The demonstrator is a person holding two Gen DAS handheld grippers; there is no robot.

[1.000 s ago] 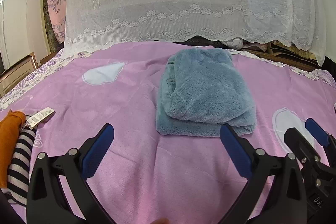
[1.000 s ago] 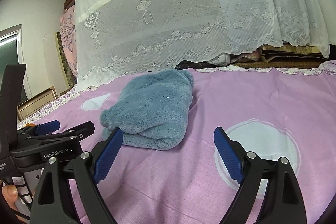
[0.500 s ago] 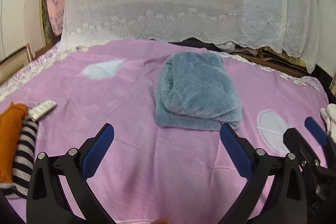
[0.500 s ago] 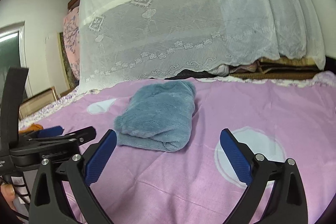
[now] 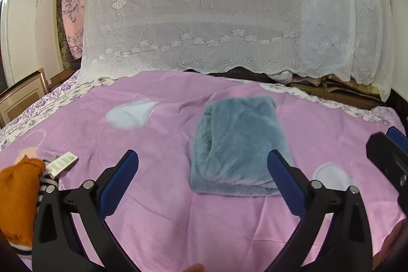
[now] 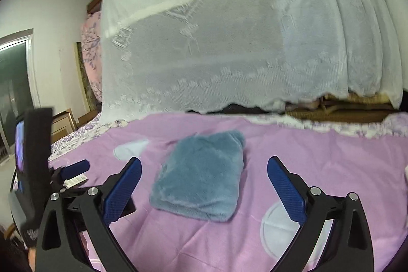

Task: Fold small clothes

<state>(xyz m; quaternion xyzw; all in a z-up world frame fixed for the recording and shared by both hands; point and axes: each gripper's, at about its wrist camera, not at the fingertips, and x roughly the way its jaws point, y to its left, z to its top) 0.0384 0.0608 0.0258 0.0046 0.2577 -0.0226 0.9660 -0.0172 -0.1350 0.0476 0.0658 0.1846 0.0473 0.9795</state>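
Both claws have risen, wide and empty; I see the folded blue garment point(image 5: 239, 149) ahead between them, long axis pointing away.

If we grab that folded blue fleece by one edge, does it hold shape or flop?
The blue fleece probably flops: plush pile and soft rounded folds suggest limp fabric, so the layers would likely unfold. It looks light for its bulk. Pushed across the pink sheet, it would probably bunch rather than slide.
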